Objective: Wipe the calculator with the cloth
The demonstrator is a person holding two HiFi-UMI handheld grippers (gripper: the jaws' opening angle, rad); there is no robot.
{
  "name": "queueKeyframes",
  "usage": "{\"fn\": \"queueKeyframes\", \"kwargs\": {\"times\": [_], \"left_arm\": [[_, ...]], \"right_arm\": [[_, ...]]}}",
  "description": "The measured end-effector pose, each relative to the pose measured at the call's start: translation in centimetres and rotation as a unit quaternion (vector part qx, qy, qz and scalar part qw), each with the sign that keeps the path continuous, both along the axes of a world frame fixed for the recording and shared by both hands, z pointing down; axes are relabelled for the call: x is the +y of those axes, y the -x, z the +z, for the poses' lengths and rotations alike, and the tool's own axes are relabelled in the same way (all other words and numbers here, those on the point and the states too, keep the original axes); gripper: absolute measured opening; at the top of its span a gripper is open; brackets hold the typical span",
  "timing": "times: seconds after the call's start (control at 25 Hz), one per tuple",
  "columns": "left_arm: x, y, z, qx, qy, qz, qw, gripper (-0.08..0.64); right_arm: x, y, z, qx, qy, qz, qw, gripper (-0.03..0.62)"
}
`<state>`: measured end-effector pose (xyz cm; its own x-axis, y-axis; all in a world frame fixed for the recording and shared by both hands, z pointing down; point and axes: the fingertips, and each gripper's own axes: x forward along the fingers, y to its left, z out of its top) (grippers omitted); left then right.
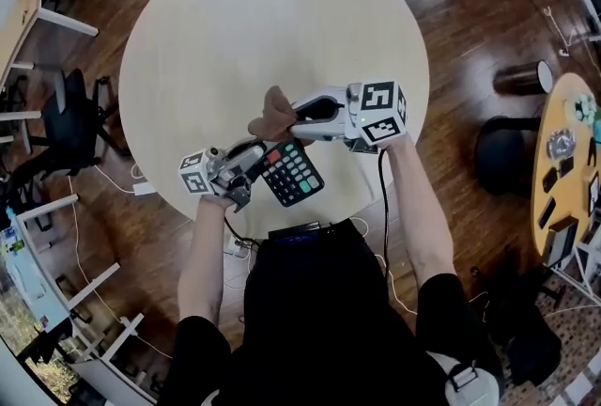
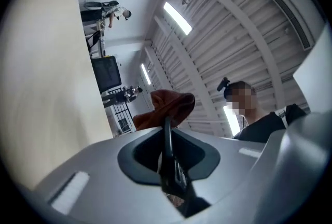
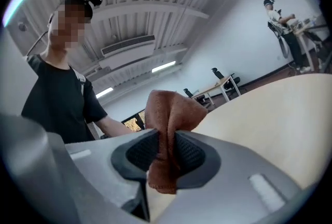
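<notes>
Pale wood forms the round table [image 1: 272, 9], the reference for every position below. Its near rim lies just in front of the person. Both tools are held over that rim, with the broad top stretching away beyond them and dark floor [image 1: 470, 38] on all sides. The left gripper [image 2: 167, 151] has its jaws nearly together, clamped on one edge of the black calculator [image 1: 293, 174]. The calculator sits over the table's near rim with its keys facing up. The right gripper [image 3: 166, 151] has its jaws narrow, pinching a bunched brown cloth [image 1: 272, 113] that sticks out past both ends of the pads. The cloth sits just beyond the calculator, toward the table's centre. Whether the two touch cannot be made out.
</notes>
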<state>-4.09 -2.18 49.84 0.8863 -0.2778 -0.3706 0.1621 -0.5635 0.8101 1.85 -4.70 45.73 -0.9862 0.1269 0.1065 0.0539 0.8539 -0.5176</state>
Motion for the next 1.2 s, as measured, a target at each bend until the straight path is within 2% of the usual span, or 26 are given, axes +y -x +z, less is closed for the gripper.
{"fn": "queueKeyframes", "kwargs": {"times": [0.12, 0.24, 0.32, 0.44, 0.56, 0.68, 0.76, 0.88, 0.96, 1.08, 1.16, 1.2], "left_arm": [[-0.6, 0.8, -0.9, 0.026, 0.025, -0.039, 0.9986, 0.055], [-1.8, 1.7, -0.7, 0.037, 0.067, -0.073, 0.9944, 0.055], [-2.6, 2.2, -0.8, 0.059, 0.101, -0.099, 0.9882, 0.055], [-3.4, 3.0, 0.3, 0.071, 0.141, -0.148, 0.9764, 0.055], [-3.8, 3.9, 1.0, 0.075, 0.163, -0.188, 0.9656, 0.055], [-4.0, 4.7, 0.9, 0.084, 0.169, -0.206, 0.9601, 0.055], [-4.0, 5.0, 0.7, 0.091, 0.17, -0.21, 0.9586, 0.057], [-4.1, 5.0, 0.3, 0.099, 0.176, -0.225, 0.9532, 0.057], [-4.3, 5.0, 0.4, 0.104, 0.188, -0.245, 0.9456, 0.057], [-4.6, 5.5, 1.1, 0.111, 0.213, -0.294, 0.9253, 0.057], [-4.7, 6.6, 1.4, 0.118, 0.228, -0.325, 0.9102, 0.057], [-4.7, 7.3, 1.4, 0.121, 0.232, -0.337, 0.9045, 0.057]], "right_arm": [[1.3, -1.3, -0.3, -0.025, 0.021, 0.007, 0.999, 0.091], [2.5, -2.2, 0.5, -0.044, 0.049, 0.04, 0.997, 0.091], [3.3, -2.7, 0.9, -0.057, 0.067, 0.069, 0.994, 0.091], [5.4, -3.7, 1.6, -0.07, 0.086, 0.105, 0.988, 0.091], [8.6, -4.3, 2.1, -0.069, 0.09, 0.103, 0.988, 0.091], [10.1, -5.4, 2.5, -0.066, 0.081, 0.106, 0.989, 0.091], [8.2, -6.6, 1.9, -0.082, 0.081, 0.153, 0.981, 0.091], [3.6, -7.1, -0.4, -0.11, 0.075, 0.23, 0.964, 0.091], [2.7, -6.0, -1.3, -0.104, 0.062, 0.236, 0.964, 0.091], [5.1, -4.7, -0.4, -0.067, 0.035, 0.211, 0.974, 0.091], [6.6, -4.7, 0.9, -0.041, 0.02, 0.229, 0.972, 0.091], [6.8, -4.6, 1.0, -0.031, 0.004, 0.253, 0.967, 0.091]]}}
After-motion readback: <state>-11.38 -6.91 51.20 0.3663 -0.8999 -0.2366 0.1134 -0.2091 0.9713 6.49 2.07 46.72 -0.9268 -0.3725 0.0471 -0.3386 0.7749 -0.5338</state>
